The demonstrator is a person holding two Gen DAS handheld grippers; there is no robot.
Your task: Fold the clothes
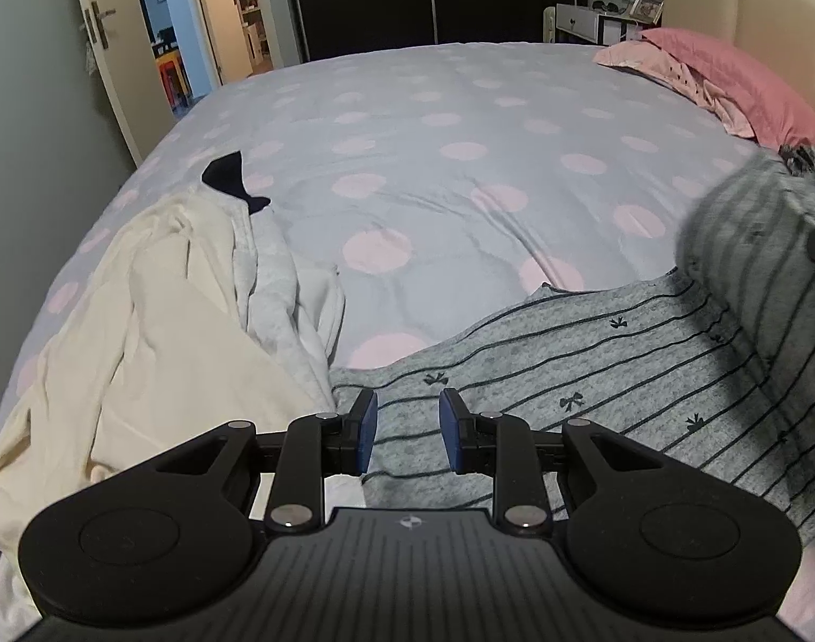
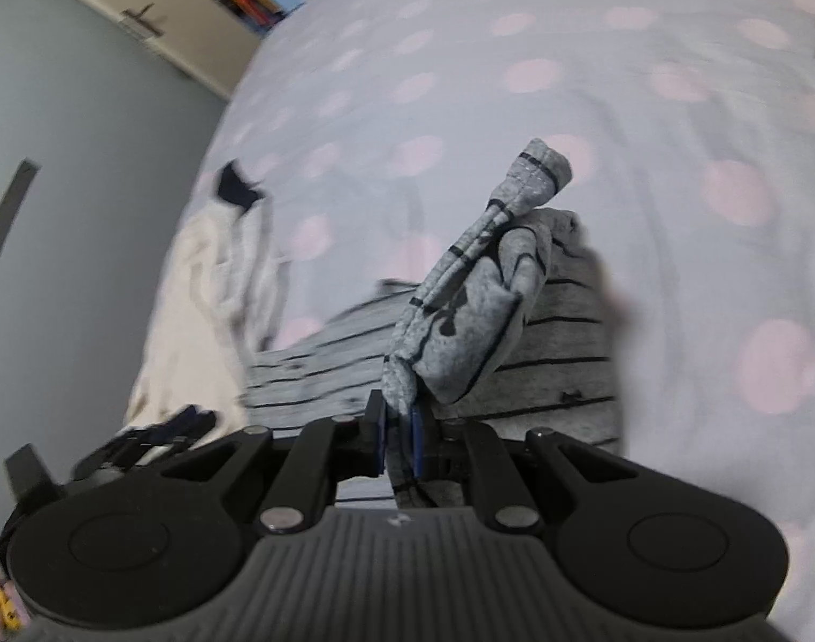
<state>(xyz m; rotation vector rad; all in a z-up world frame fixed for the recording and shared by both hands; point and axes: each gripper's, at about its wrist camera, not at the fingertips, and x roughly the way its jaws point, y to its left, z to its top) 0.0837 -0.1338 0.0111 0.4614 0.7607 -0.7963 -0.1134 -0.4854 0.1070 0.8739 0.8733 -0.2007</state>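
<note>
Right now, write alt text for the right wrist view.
The right tongs are shut on a bunched fold of the grey black-striped knit garment, lifted above the pink-dotted pale blue bedspread. A cream crumpled garment lies left.

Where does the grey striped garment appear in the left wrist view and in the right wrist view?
Left wrist view: grey striped garment lies lower right on the bed, beyond the open left gripper.
Right wrist view: centre, a bunched part pinched in the right gripper.
Shared landmark: cream clothes pile, at left.
</note>
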